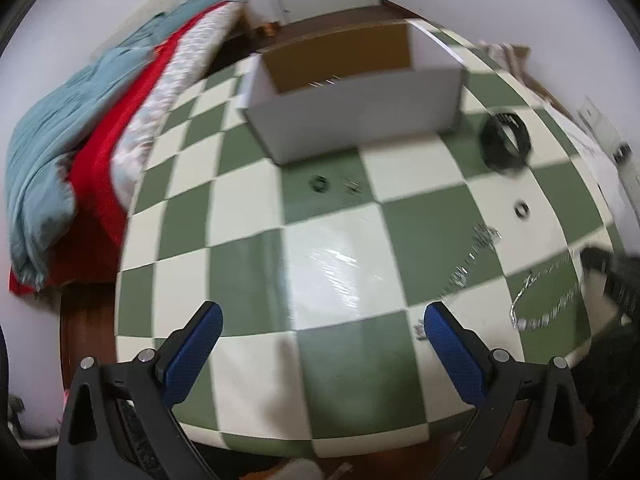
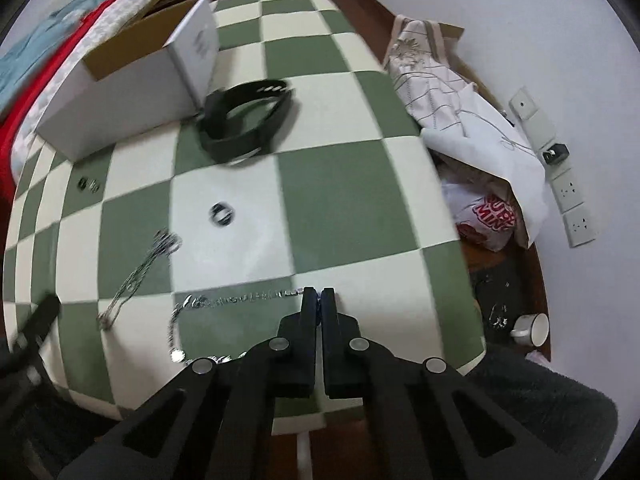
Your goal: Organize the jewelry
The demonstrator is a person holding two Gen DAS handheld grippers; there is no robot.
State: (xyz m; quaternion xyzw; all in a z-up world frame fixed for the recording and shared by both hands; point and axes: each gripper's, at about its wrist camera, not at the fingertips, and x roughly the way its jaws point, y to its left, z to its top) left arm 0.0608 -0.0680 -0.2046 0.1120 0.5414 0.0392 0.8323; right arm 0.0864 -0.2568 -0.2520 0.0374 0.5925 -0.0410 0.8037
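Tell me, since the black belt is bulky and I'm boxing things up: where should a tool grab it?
Grip the belt on one wall of its coil, from above, one finger inside the loop and one outside. It stands on edge beside the box with an open middle.

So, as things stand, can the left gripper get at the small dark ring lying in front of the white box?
Probably yes. The left gripper is open and empty, and only bare checkered table lies between it and the ring. The white box sits behind the ring, not in the way.
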